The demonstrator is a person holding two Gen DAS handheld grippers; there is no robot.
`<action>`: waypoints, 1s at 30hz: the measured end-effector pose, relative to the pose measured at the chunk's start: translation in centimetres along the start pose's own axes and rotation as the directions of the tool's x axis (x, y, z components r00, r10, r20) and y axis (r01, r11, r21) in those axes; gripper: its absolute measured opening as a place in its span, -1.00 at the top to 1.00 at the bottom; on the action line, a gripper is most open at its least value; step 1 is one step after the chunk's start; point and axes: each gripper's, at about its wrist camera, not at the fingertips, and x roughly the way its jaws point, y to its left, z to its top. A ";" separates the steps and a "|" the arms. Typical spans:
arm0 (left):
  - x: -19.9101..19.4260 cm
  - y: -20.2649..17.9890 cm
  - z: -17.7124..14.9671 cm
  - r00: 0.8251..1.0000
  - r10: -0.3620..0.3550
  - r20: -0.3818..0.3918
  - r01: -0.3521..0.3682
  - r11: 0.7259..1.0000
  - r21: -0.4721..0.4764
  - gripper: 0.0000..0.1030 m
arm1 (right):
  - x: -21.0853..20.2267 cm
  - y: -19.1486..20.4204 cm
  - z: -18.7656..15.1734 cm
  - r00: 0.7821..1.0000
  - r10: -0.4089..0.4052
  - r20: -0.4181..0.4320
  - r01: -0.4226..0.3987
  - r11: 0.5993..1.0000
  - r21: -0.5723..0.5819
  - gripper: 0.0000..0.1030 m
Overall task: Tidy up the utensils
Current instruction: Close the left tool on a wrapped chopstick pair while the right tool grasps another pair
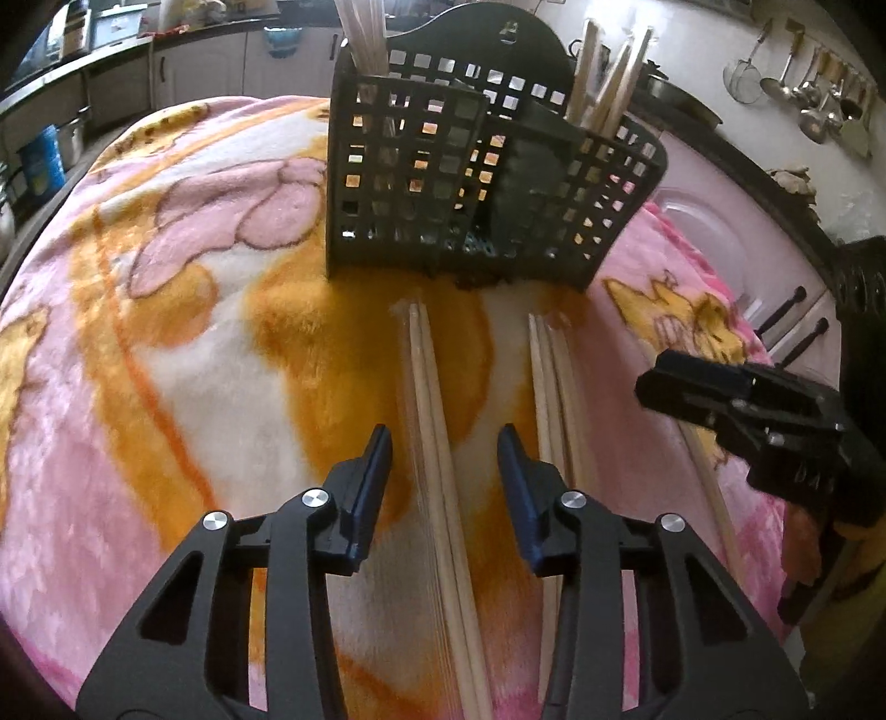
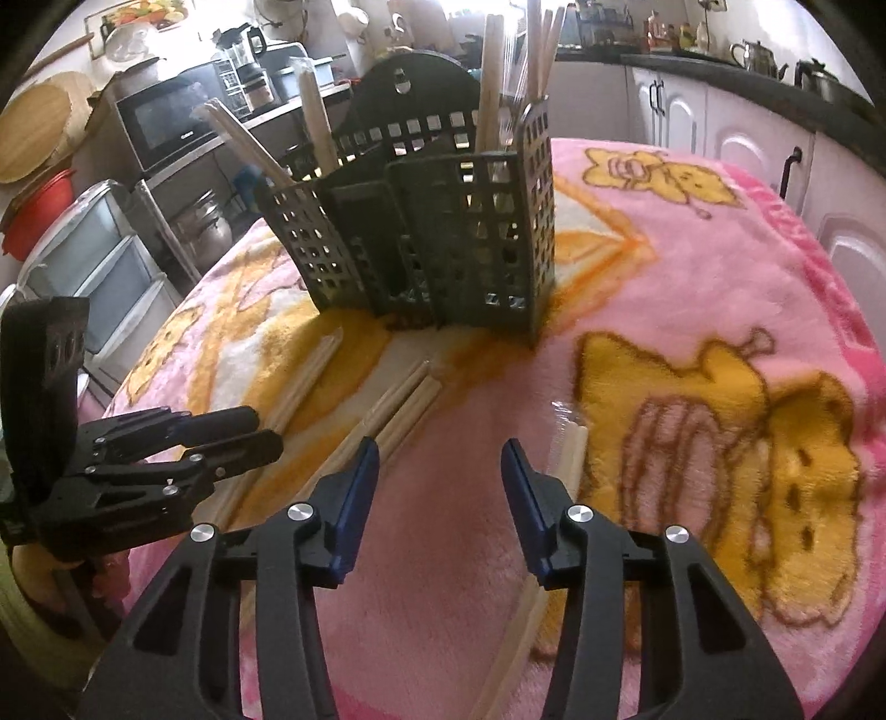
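A dark slotted utensil caddy [image 1: 487, 183] stands upright on the pink and orange blanket, with wooden chopsticks [image 1: 362, 39] standing in its left and right compartments. It also shows in the right wrist view [image 2: 437, 232]. My left gripper [image 1: 443, 448] is open, its jaws on either side of a chopstick pair [image 1: 437, 443] lying on the blanket. A second pair [image 1: 548, 376] lies to its right. My right gripper [image 2: 440, 459] is open and empty above the blanket, with a wrapped chopstick pair [image 2: 570, 448] by its right finger. The two grippers are side by side.
More chopsticks [image 2: 404, 404] lie on the blanket [image 2: 692, 310] in front of the caddy. Kitchen cabinets [image 2: 736, 144], a microwave [image 2: 166, 122] and hanging ladles [image 1: 808, 88] surround the table. Plastic drawers [image 2: 94, 260] stand at the left.
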 end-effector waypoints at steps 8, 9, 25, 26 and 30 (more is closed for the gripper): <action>2.3 0.5 2.7 0.999 0.030 -0.031 -0.030 1.000 0.004 0.53 | 2.9 -0.2 1.1 0.998 0.000 -0.064 0.003 0.999 0.039 0.32; 2.6 0.6 3.0 0.999 0.032 -0.034 -0.032 0.999 0.003 0.54 | 3.2 -0.2 1.2 0.998 0.001 -0.069 0.002 0.999 0.044 0.33; 3.7 2.2 4.6 0.999 0.025 -0.036 -0.026 0.999 -0.019 0.87 | 5.7 1.6 2.9 0.992 -0.077 -0.099 0.077 0.997 0.001 0.42; 3.7 2.2 4.5 0.999 0.022 -0.036 -0.023 1.000 -0.021 0.89 | 5.7 1.6 3.0 0.992 -0.079 -0.099 0.079 0.997 -0.001 0.47; 3.1 3.1 4.3 0.999 0.015 -0.029 -0.016 0.999 -0.031 0.95 | 5.9 1.7 3.2 0.992 -0.075 -0.098 0.075 0.997 -0.003 0.67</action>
